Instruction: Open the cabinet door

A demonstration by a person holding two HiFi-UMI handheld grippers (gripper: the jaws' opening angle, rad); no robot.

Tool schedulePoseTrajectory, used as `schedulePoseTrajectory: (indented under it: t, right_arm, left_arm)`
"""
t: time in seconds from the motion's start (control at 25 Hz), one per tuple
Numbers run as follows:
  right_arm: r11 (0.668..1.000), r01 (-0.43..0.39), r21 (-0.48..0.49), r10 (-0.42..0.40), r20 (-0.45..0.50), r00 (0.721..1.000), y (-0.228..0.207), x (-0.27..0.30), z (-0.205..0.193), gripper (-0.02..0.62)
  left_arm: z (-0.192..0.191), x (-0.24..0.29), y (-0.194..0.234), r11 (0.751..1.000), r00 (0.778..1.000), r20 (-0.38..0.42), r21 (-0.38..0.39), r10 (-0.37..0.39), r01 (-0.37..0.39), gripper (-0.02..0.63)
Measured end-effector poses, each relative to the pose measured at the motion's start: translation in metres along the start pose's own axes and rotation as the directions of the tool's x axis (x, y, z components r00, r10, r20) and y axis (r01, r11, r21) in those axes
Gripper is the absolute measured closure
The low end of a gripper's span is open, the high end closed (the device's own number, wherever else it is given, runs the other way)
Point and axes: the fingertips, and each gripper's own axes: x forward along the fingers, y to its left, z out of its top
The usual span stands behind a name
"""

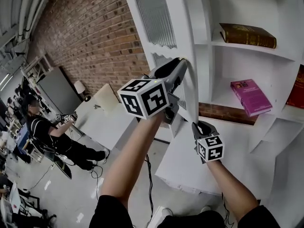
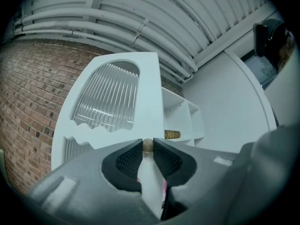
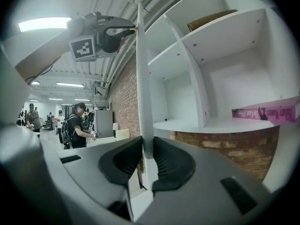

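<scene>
Late stage: cabinet door (image 1: 159, 18) stands well out from shelves (image 1: 251, 47), interior exposed. Near its upper edge, left gripper (image 1: 182, 64) clamped narrow on knob (image 2: 147, 145); lower down, right gripper (image 3: 146, 143) pinches door edge. Remaining, by judgement: final swing leftward, release.

My left gripper (image 1: 183, 64) is a grey moulded-plastic claw with two tapering jaws, each lined inside with black ribbed pads (image 2: 127, 161). Its back carries a white cube with black square markers (image 1: 144, 98). My right gripper (image 1: 199, 125) has the same grey shell and its own black ribbed lining (image 3: 123, 159), with small dark rectangular recesses (image 3: 233, 187) set into the top. It bears a matching marker cube (image 1: 210, 147). A thin black cable (image 1: 148, 175) trails down beneath. I wear black short sleeves (image 1: 110, 212), leaving my forearms bare.
</scene>
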Motion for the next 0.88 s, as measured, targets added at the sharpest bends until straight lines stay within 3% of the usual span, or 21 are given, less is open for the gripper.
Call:
schedulePoseTrajectory:
  t: [0.68, 0.88]
  right_arm:
    - [0.992, 0.125, -0.026, -0.126, -0.013, 0.992, 0.059, -0.009, -0.005, 0.529]
    - [0.988, 0.151, -0.027, -0.151, -0.002, 0.988, 0.084, -0.008, -0.003, 0.532]
  left_arm:
    - [0.012, -0.052, 0.01, 0.987, 0.987, 0.001, -0.036, -0.159, 0.159, 0.525]
    - [0.019, -0.071, 0.018, 0.976, 0.979, 0.01, -0.081, -0.204, 0.204, 0.526]
